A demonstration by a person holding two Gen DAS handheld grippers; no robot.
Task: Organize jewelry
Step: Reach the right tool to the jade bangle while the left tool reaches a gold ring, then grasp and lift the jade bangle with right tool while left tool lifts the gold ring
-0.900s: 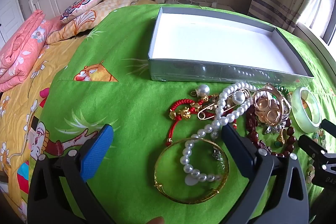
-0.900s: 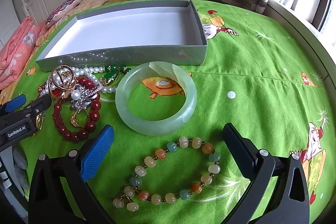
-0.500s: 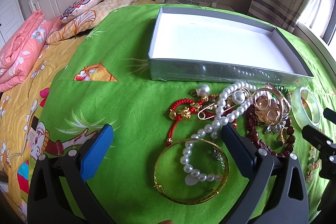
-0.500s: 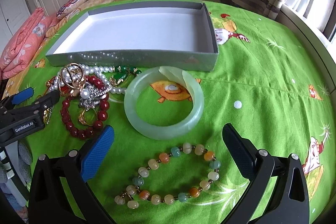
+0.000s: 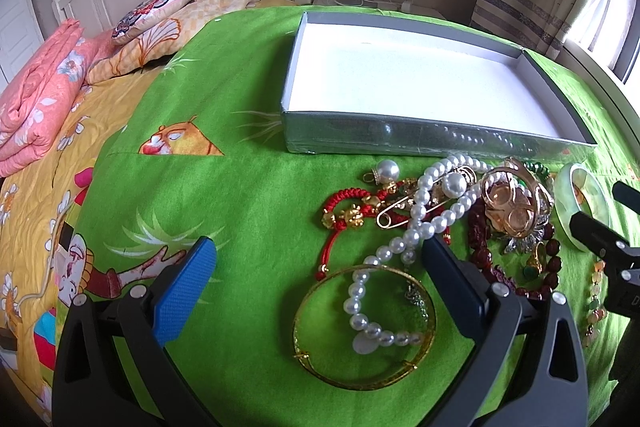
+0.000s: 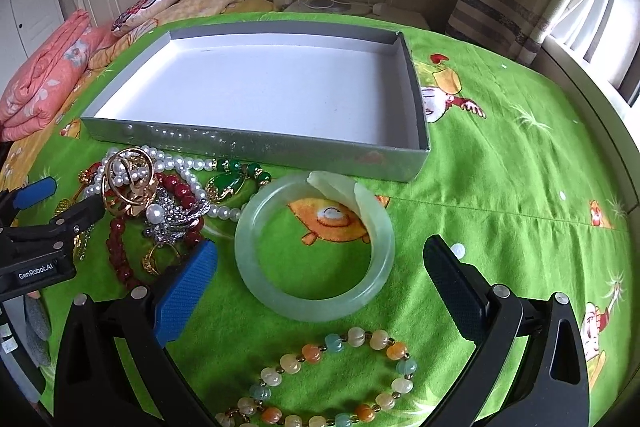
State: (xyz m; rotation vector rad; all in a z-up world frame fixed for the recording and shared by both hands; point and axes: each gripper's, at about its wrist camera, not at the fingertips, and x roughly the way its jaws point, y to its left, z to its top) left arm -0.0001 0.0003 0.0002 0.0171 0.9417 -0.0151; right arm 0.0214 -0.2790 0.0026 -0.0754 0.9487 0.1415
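Bed with green cartoon blanket (image 5: 256, 195). Left gripper (image 5: 316, 263) spread above gold bangle (image 5: 362, 327); only right view shows spread right gripper (image 6: 320, 265) over pale-green, translucent jade bangle (image 6: 314, 247), near grey box (image 6: 256, 143).

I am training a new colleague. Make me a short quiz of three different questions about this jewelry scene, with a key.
1. True or false: the grey box already holds some jewelry.
2. Multiple choice: what lies between the fingers of the open right gripper? A) the pearl necklace B) the pale green bangle C) the red cord bracelet
3. Fill in: a part of the pearl necklace lies across the ____ bangle, in front of the left gripper.

Key
1. False: its white floor is bare.
2. B: the pale green bangle lies flat on the green bedcover.
3. Gold: the gold bangle.
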